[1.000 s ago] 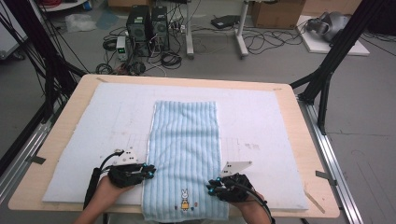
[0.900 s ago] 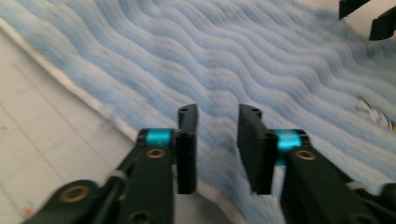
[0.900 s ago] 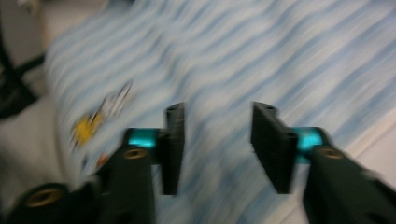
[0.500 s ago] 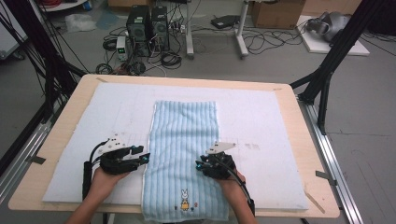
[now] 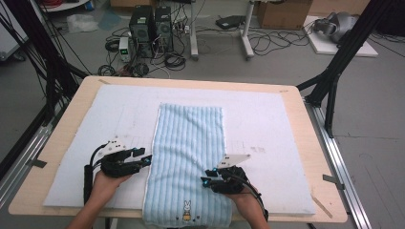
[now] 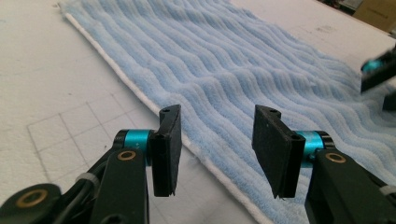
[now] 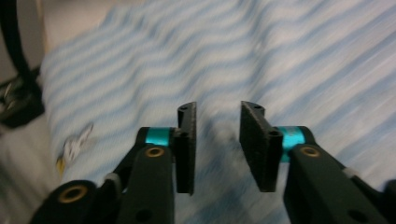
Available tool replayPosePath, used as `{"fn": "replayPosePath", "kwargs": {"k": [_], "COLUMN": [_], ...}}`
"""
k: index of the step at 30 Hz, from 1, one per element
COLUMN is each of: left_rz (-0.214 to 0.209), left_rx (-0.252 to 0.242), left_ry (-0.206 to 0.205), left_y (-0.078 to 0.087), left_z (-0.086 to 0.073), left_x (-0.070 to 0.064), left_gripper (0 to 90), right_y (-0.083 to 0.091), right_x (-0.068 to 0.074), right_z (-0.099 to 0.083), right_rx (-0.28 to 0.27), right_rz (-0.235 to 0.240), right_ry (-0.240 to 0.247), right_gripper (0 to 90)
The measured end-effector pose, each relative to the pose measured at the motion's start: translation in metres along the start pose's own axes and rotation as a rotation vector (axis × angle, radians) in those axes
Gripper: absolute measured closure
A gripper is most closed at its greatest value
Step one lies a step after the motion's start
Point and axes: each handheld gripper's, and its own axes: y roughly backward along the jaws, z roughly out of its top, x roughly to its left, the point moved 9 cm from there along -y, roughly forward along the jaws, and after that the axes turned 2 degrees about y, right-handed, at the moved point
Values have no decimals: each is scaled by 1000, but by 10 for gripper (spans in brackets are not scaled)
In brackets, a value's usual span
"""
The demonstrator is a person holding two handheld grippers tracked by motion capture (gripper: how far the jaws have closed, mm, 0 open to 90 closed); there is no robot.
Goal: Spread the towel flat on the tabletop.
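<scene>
Wooden counter (image 5: 315, 157) topped by white mat (image 5: 119, 109). Grey floor (image 5: 372, 119) beyond. Two black computer towers (image 5: 152, 21), tangled cables (image 5: 272, 40), cardboard box (image 5: 282, 12), black frame struts (image 5: 341, 62), metal rails alongside counter.

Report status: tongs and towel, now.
Left tongs open at the towel left edge. Right tongs open above it. Towel flat on white mat. Nothing in the way.

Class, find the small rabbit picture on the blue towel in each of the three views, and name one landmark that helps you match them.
High view: the rabbit picture sits near the towel's near end, bottom centre.
Left gripper view: the rabbit picture is not in it; the ribbed towel runs past the open jaws.
Right gripper view: a blurred rabbit picture lies at the left, beside the left jaw.
Shared landmark: the towel's blue ribs.
</scene>
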Motion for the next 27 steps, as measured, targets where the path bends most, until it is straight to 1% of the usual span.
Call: {"fn": "replayPosePath", "kwargs": {"k": [1, 2, 4, 6, 8, 9, 10, 11, 12, 13, 14, 15, 17, 19, 20, 21, 23, 24, 27], "left_rz": [-5, -7, -6, -1, -7, -5, 1, 5, 8, 15, 38, 47, 19, 9, 10, 10, -13, -24, -53], "left_rx": [8, 18, 50, 88, 112, 116, 135, 152, 165, 178, 183, 185, 188, 190, 193, 190, 194, 197, 205], "left_ry": [-3, -7, -15, -32, -35, -34, -47, -63, -89, -108, -135, -156, -165, -174, -179, -168, -142, -122, -99], "left_y": [-2, -4, -9, -12, -15, -16, -18, -19, -20, -21, -22, -22, -22, -21, -21, -20, -16, -13, -5], "left_z": [-1, -3, -7, -13, -16, -17, -19, -20, -21, -23, -23, -24, -25, -26, -26, -27, -29, -31, -37], "left_x": [-1, -2, -3, -4, -5, -6, -6, -8, -9, -11, -12, -13, -18, -21, -23, -24, -25, -27, -33], "left_gripper": [523, 522, 513, 508, 509, 509, 510, 510, 513, 536, 558, 586, 713, 828, 850, 858, 863, 863, 863], "right_y": [1, 2, 1, -2, -7, -8, -8, -8, -8, -8, -8, -7, -7, -7, -7, -6, -4, -3, 2], "right_x": [-4, -8, -16, -23, -26, -26, -27, -28, -28, -28, -28, -28, -28, -27, -27, -26, -24, -22, -16], "right_z": [5, 7, 8, 3, -4, -4, -5, -5, -5, -5, -5, -5, -6, -6, -6, -7, -8, -9, -14], "right_rx": [-31, -43, -36, -6, 39, 28, 30, 35, 35, 36, 32, 32, 27, 28, 29, 29, 42, 46, 61], "right_rz": [-29, -60, -125, -162, -174, -178, -178, -180, -179, -178, -176, -174, -156, -145, -139, -132, -114, -106, -73], "right_ry": [-3, -2, -5, -20, -21, -9, -15, -12, -14, -18, -18, -17, -25, -33, -35, -35, -38, -38, -41], "right_gripper": [626, 623, 634, 668, 698, 725, 747, 761, 764, 770, 779, 792, 823, 850, 859, 868, 871, 871, 871]}}
